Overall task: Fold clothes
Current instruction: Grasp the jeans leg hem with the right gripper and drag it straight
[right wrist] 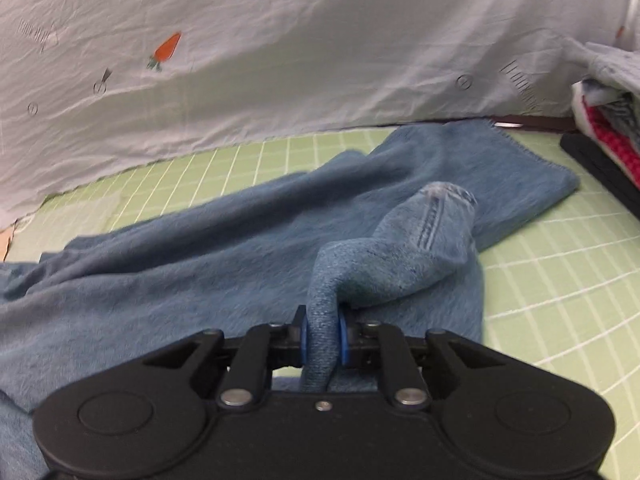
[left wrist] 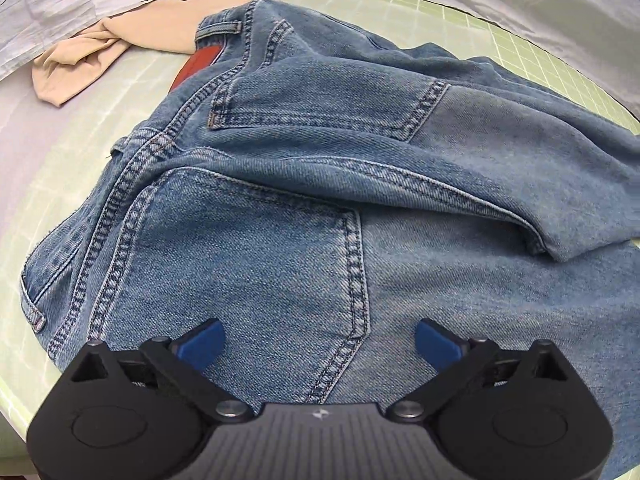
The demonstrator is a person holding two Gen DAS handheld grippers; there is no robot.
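Observation:
Blue jeans [left wrist: 304, 184] lie rumpled on the green grid mat [left wrist: 532, 36], seat side up with both back pockets showing. My left gripper [left wrist: 318, 338] hovers open just above the near back pocket, its blue pads [left wrist: 202, 342] wide apart and empty. In the right wrist view the jeans' legs [right wrist: 200, 248] stretch across the mat [right wrist: 560, 280]. My right gripper [right wrist: 323, 338] is shut on a bunched fold of denim near the leg's hem [right wrist: 448, 196], lifting it off the other leg.
A beige garment [left wrist: 120, 44] lies beyond the jeans' waistband. A white printed sheet [right wrist: 280, 48] hangs along the back. A stack of folded clothes [right wrist: 604, 128] and a black flat object [right wrist: 600, 172] sit at the far right.

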